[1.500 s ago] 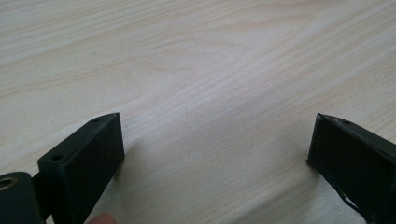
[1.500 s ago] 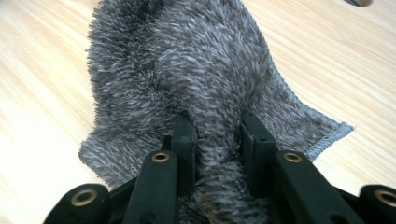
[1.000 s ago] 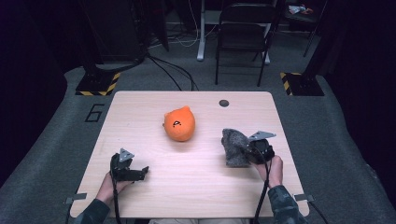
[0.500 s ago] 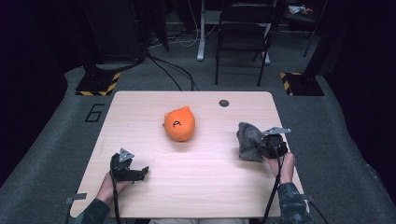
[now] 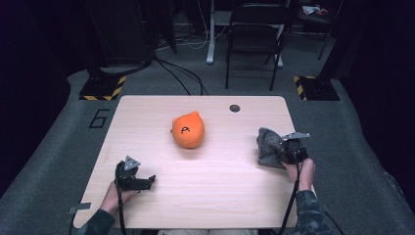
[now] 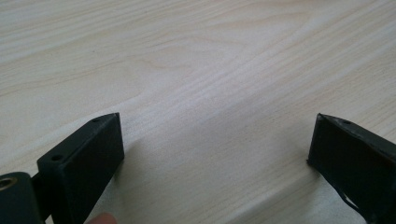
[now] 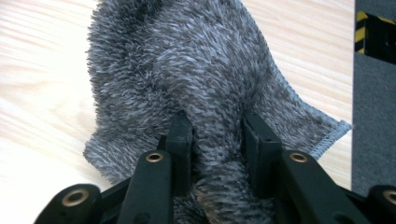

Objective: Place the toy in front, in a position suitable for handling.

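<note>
Right gripper (image 7: 212,140) pinched fold of cloth (image 7: 187,70), jaws just easing apart; soft, light, probably floppy. Left gripper (image 6: 215,154) gaped, empty.

Most of the desk (image 5: 220,196) is bare wood, so there's loads of room between the two hands along the near half. The only obstacles are the orange plush toy (image 5: 188,130) mid-desk and the grey fuzzy cloth (image 5: 268,145) heaped near the right edge. A wide gap runs between those two.
</note>
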A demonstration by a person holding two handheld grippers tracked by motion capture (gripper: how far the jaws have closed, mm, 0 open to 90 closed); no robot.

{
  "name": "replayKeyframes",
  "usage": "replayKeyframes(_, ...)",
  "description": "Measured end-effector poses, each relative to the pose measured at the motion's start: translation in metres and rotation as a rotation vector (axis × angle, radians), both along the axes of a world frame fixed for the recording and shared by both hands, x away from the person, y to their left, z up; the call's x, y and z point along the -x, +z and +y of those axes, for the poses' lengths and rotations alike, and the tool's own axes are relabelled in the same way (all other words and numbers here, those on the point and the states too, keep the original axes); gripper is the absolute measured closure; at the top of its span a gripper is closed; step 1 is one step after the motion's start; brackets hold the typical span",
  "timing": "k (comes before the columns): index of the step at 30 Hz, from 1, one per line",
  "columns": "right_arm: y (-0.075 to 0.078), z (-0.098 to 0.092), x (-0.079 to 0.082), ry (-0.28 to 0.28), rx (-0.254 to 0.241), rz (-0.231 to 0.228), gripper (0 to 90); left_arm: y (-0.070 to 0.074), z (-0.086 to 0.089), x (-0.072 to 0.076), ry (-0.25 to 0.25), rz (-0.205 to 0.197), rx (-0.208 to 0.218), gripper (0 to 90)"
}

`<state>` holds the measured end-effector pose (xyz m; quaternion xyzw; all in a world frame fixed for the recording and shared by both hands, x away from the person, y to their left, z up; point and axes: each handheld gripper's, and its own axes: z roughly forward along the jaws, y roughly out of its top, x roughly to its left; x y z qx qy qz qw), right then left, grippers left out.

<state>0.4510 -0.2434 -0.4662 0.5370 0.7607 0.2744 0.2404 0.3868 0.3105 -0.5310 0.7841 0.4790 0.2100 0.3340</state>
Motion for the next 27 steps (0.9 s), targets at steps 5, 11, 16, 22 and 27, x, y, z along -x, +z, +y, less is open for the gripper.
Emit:
replayKeyframes(5, -0.007, -0.004, -0.004, -0.01, 0.005, 0.028, 61.1, 0.0, 0.001, 0.0, -0.011, 0.003, -0.004, 2.8)
replayKeyframes(11, -0.019, -0.003, -0.009, -0.037, 0.037, 0.095, 42.8, 0.0, 0.002, 0.0, -0.024, 0.001, -0.008, 2.5)
replayKeyframes(16, -0.014, -0.004, -0.006, -0.054, -0.016, 0.077, 19.5, 0.001, 0.004, -0.001, -0.043, 0.009, -0.014, 2.5)
replayKeyframes(22, -0.005, 0.002, 0.003, 0.0, -0.074, 0.072, 13.5, 0.007, 0.007, -0.007, -0.07, 0.039, 0.003, 3.4)
replayKeyframes(27, 0.002, 0.012, 0.018, 0.055, -0.11, 0.077, 9.7, 0.02, 0.005, -0.016, -0.093, 0.003, 0.029, 3.1)
